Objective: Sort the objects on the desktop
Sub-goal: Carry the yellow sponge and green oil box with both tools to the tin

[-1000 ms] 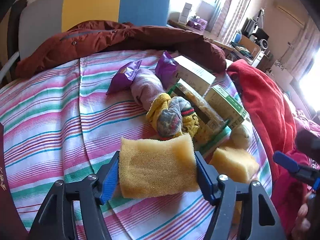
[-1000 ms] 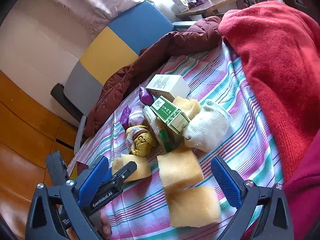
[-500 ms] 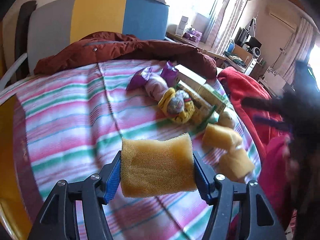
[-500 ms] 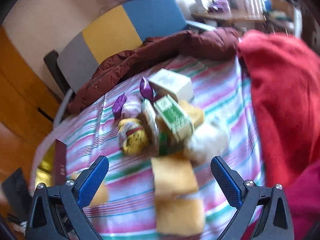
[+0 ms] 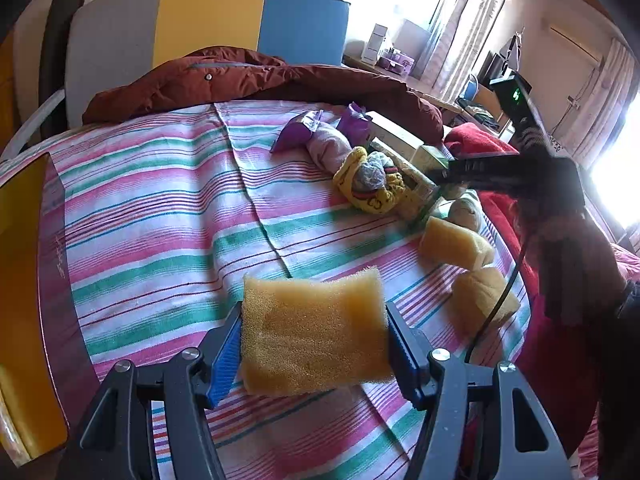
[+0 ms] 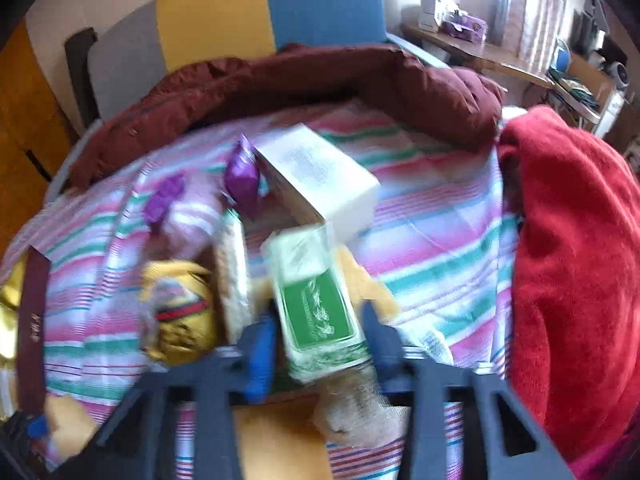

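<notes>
**Sponge held left, green box framed right**

I had the left gripper (image 5: 314, 344) closed on a yellow sponge (image 5: 312, 332), its blue pads pressing the two short sides, the sponge raised above the striped cloth (image 5: 160, 220) on the desk. I judged the sponge light and very soft: it gave under the pads, so a hold across its middle seemed safest, and a light squeeze enough

Two more sponges (image 5: 456, 242) lay near the right edge of the cloth, just beside the pile of rolled socks (image 5: 370, 180) and boxes

The right gripper (image 6: 316, 336) stood around the near end of a green-and-white box (image 6: 316, 300), one finger on each long side. That view was blurred, and I could not tell whether the fingers were pressing the box or only framing it. I judged the box light, stiff and possibly slick if wrapped; its long flat sides offered the best hold. A larger white box (image 6: 320, 176) lay touching its far end, which could shift if the green one were lifted carelessly
</notes>
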The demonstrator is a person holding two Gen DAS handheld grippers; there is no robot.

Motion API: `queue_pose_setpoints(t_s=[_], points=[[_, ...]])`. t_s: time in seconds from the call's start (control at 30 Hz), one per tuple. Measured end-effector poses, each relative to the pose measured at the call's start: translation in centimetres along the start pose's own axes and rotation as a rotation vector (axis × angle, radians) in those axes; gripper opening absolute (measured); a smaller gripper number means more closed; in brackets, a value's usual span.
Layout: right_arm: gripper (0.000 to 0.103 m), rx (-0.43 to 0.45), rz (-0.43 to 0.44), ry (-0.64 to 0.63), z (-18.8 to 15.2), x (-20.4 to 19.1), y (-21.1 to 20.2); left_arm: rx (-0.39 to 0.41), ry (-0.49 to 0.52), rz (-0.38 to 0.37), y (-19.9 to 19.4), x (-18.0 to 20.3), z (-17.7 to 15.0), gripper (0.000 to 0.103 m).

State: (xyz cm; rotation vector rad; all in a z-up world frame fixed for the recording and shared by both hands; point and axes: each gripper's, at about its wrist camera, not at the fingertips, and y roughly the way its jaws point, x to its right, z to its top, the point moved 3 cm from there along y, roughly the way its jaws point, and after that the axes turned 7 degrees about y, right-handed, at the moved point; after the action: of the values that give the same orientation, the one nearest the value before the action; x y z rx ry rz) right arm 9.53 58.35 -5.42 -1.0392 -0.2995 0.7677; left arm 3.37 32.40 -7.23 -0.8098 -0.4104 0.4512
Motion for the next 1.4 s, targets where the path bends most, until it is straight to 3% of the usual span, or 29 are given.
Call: queue_pose_setpoints(t_s=[0.2, 0.37, 0.73, 1.0, 1.17, 1.4], points=[[0.031, 0.06, 0.024, 0.004, 0.1, 0.3, -1.2, 0.048, -0.015, -0.009, -1.0, 0.1, 0.2, 0.064], [0.031, 0.108, 0.122, 0.015, 0.0, -0.8, -3.1, 0.109, -0.033, -0.016, -3.8, -0.2, 1.1, 0.064], [0.031, 0.145, 0.369, -0.116, -3.7, -10.7, -9.4, 0.212, -0.155, 0.112, -11.3, -6.1, 0.9, 0.065], [0.031, 0.041, 0.614, -0.258, -7.8, -22.6, -10.6, 0.263, -0.253, 0.243, -16.4, -12.2, -1.4, 0.065], [0.031, -0.031, 0.683, -0.352, -10.6, -29.3, -10.4, 0.277, -0.321, 0.354, -19.4, -17.5, -3.0, 0.065], [0.031, -0.154, 0.718, -0.388, -13.5, -36.3, -8.2, 0.209, -0.381, 0.484, -20.4, -25.2, -5.2, 0.065]])
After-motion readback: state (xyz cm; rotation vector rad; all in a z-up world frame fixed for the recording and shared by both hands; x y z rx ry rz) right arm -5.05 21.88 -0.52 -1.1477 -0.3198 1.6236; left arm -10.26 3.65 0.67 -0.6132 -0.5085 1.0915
